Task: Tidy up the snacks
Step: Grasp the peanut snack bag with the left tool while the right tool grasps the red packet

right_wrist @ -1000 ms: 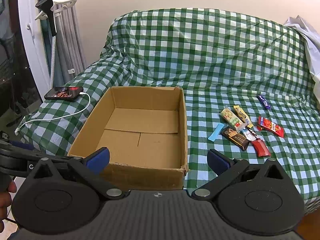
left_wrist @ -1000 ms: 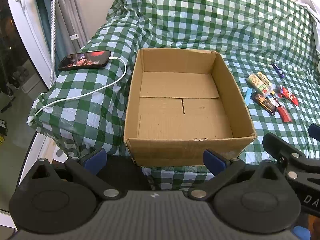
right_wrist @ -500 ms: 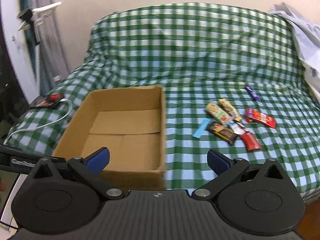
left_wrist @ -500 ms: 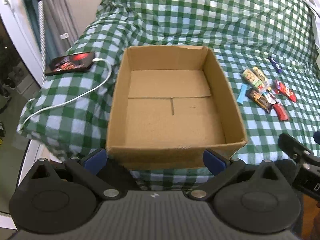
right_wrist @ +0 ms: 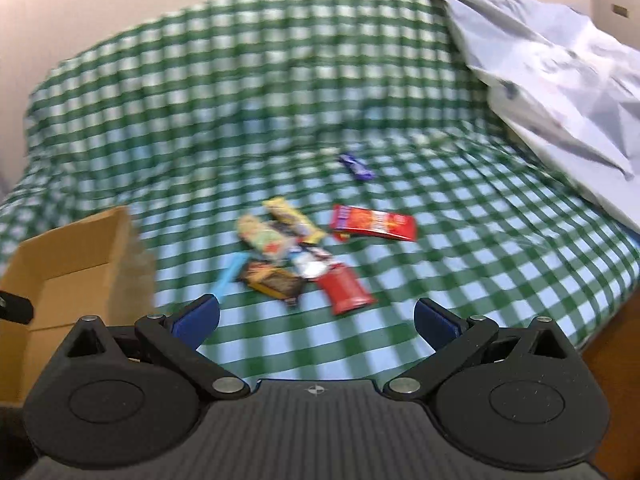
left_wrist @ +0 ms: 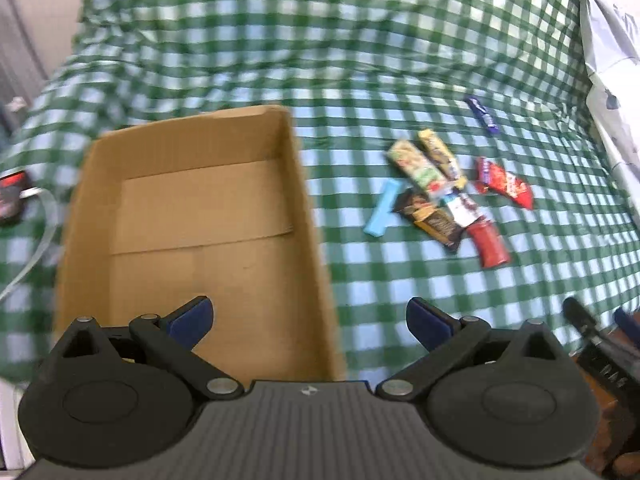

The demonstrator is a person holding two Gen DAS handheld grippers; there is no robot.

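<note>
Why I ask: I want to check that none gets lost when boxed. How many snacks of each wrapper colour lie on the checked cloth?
red snacks: 2
light blue snack: 1
dark blue snack: 1
yellow snack: 1
pale green snack: 1
brown snack: 1
white snack: 1
Total: 8

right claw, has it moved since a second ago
Yes. The right claw, open and empty, has swung to the right: the cardboard box has slid to the left edge of its view and the snack pile now sits ahead of it.
</note>
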